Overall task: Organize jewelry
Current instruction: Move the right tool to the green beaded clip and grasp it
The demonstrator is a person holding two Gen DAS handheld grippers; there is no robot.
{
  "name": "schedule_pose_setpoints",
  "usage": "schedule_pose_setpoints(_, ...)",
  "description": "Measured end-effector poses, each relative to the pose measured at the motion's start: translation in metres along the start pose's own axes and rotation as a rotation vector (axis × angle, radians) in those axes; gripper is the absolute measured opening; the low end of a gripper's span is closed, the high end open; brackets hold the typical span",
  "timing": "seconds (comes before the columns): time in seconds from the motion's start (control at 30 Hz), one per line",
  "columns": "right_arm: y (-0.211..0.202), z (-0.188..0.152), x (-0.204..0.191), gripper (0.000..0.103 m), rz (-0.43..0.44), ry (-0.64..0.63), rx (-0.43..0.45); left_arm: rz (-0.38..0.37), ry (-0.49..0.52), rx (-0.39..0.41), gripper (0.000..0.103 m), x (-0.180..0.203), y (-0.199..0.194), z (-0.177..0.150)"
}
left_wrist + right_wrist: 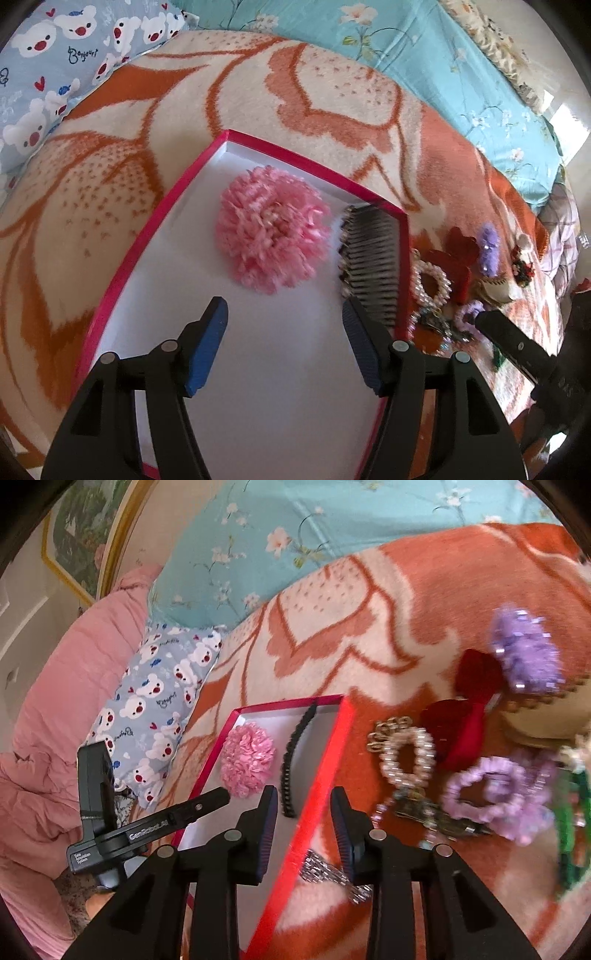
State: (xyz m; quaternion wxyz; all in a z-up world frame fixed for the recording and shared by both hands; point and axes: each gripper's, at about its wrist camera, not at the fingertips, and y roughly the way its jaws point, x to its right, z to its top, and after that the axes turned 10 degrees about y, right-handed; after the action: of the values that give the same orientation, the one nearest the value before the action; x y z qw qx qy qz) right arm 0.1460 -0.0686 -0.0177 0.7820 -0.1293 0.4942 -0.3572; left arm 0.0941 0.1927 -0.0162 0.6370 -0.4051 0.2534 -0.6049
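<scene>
A shallow red-rimmed box (pixel 155 221) with a white floor lies on the blanket; it also shows in the right wrist view (pixel 332 746). Inside lie a pink fluffy flower (pixel 271 229) (pixel 247 760) and a black hair comb (pixel 369 258) (pixel 295 760). My left gripper (pixel 284 347) is open and empty above the box floor. My right gripper (pixel 303 830) is open and empty over the box's right rim. A silver rhinestone clip (pixel 332 875) lies just below it on the blanket. A pearl scrunchie (pixel 406 757), a purple scrunchie (pixel 487 794) and a red bow (pixel 465 716) lie to the right.
An orange and cream blanket (pixel 258 92) covers the bed. A bear-print pillow (pixel 155 709), a pink quilt (pixel 55 701) and a teal floral cover (pixel 295 528) lie behind. A purple fluffy clip (pixel 524 653), a dark ornate clip (pixel 436 812) and green items (pixel 572 830) lie at the right.
</scene>
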Motion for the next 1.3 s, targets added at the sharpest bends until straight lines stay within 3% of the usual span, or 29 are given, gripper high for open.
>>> schedule_pose_setpoints(0.17, -0.024, -0.001, 0.016, 0.042, -0.027, 0.011, 0.024, -0.034, 0.016, 0.001, 0.064, 0.017, -0.013, -0.011)
schedule_pose_setpoints(0.67, -0.098, -0.016, 0.075, 0.046, -0.18, 0.012, 0.106, -0.122, 0.126, -0.002, 0.064, 0.086, -0.027, -0.032)
schedule_pose_setpoints(1.3, -0.093, -0.01, 0.112, 0.046, -0.241, 0.028, 0.096, -0.149, 0.219, -0.054, 0.064, 0.147, 0.003, -0.035)
